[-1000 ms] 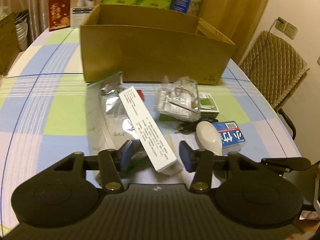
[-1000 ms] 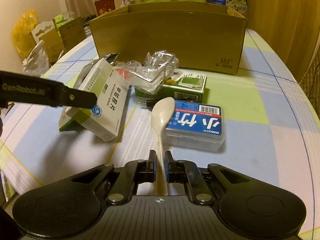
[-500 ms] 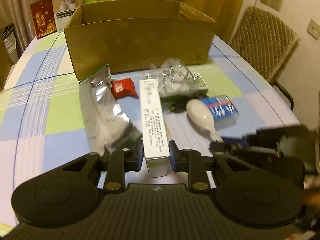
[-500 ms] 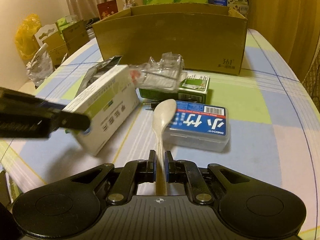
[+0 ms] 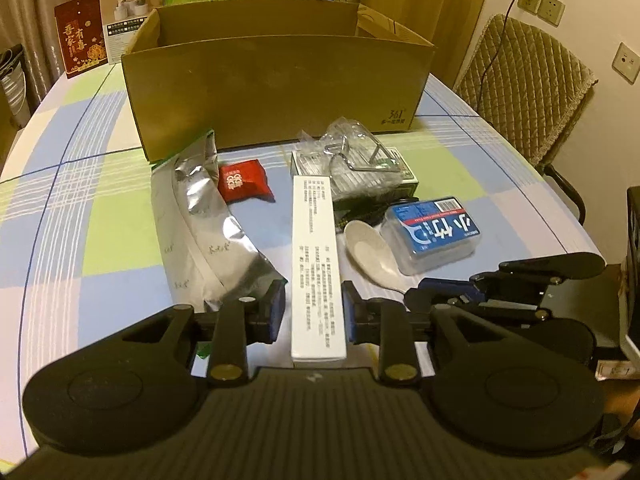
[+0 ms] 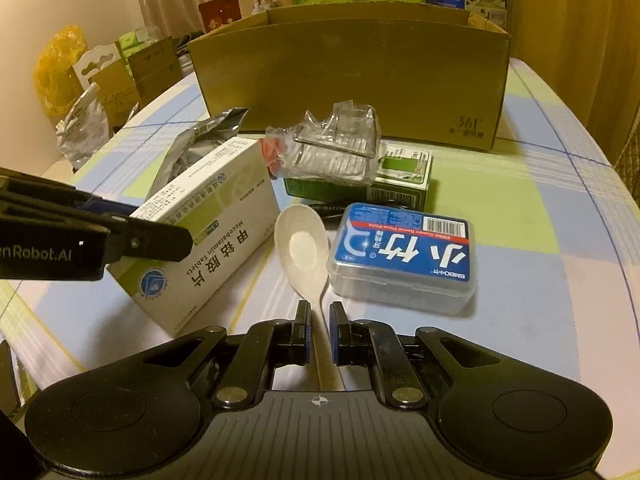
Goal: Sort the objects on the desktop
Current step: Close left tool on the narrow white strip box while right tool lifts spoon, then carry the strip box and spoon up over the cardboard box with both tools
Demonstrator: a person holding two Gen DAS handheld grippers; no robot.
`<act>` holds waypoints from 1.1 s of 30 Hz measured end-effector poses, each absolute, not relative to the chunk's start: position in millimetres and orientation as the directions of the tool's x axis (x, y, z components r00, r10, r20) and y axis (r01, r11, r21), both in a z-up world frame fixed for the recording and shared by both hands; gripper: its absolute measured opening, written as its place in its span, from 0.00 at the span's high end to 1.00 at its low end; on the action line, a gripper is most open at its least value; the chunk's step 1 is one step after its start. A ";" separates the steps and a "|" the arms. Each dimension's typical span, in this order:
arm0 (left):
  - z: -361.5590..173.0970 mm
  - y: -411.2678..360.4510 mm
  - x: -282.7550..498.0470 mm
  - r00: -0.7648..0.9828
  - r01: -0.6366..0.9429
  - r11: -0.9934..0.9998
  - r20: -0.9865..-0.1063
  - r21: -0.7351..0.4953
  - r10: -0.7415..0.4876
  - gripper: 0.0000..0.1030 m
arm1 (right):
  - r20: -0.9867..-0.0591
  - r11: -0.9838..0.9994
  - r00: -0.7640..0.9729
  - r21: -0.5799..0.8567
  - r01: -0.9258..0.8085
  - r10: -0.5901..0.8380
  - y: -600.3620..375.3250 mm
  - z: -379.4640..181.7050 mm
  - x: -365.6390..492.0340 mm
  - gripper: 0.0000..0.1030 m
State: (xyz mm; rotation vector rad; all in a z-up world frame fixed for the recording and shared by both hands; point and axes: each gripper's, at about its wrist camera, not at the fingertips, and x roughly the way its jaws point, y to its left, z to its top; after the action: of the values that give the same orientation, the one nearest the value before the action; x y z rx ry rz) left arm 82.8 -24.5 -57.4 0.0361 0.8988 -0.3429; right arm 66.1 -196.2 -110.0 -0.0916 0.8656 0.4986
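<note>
**A:** Cardboard first: the carton (image 5: 276, 92) at the back of the surface (image 5: 60, 216) is the landmark, open at the top. What has changed in front of it?

**B:** The white pill box (image 5: 318, 264). A second ago it lay slanted on the foil bag, with the left gripper (image 5: 314, 314) wide open around its near end. Now the jaws have come in against its two long sides, and it points straight at the carton, lifted clear of the bag.

**A:** And the other side?

**B:** The right gripper (image 6: 319, 334) has eased. It was pinched on the spoon (image 6: 303, 249) handle; now there's a visible gap on both sides, so I'd say it has let go, or nearly. The spoon bowl rests on the surface, touching the blue floss box (image 6: 404, 254).

**A:** So for the sorting?

**B:** I judge the pill box is secured and ready to go to the carton; the spoon isn't.

**A:** Anything in the path?

**B:** Between pill box and carton wall: the foil bag (image 5: 204, 232) on the left, a red sachet (image 5: 244, 181), and clear plastic packaging (image 5: 354, 160) piled on a green box (image 6: 404, 184). The wall itself is high, so the pill box must rise over it. A black cable (image 6: 332, 210) lies beside the green box.
</note>
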 end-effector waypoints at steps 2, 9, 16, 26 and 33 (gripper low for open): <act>-59.1 -24.8 84.3 0.569 0.309 0.944 -0.774 -0.112 -0.278 0.74 | -0.746 0.875 0.544 0.109 -0.471 0.385 -194.2 -110.6 66.8 0.93; -63.1 -25.7 87.7 0.565 0.306 0.945 -0.778 -0.112 -0.275 0.69 | -0.727 0.859 0.549 0.109 -0.501 0.412 -188.4 -113.1 69.2 0.69; -65.4 -25.5 90.7 0.567 0.303 0.945 -0.774 -0.121 -0.281 0.68 | -0.713 0.862 0.571 0.093 -0.498 0.406 -183.7 -116.5 80.4 0.61; -67.7 -28.2 92.8 0.567 0.304 0.945 -0.774 -0.121 -0.281 0.68 | -0.704 0.847 0.589 0.034 -0.530 0.397 -176.3 -120.4 85.1 0.73; -67.6 -36.7 94.0 0.571 0.323 0.941 -0.771 -0.105 -0.282 0.68 | -0.710 0.872 0.584 0.086 -0.481 0.392 -187.6 -116.0 85.4 0.73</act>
State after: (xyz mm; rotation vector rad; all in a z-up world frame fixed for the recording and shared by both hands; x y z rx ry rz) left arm 94.0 -36.7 -67.6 0.0498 0.8953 -0.3551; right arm 85.4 -187.6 -116.0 -0.1203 0.7977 0.5110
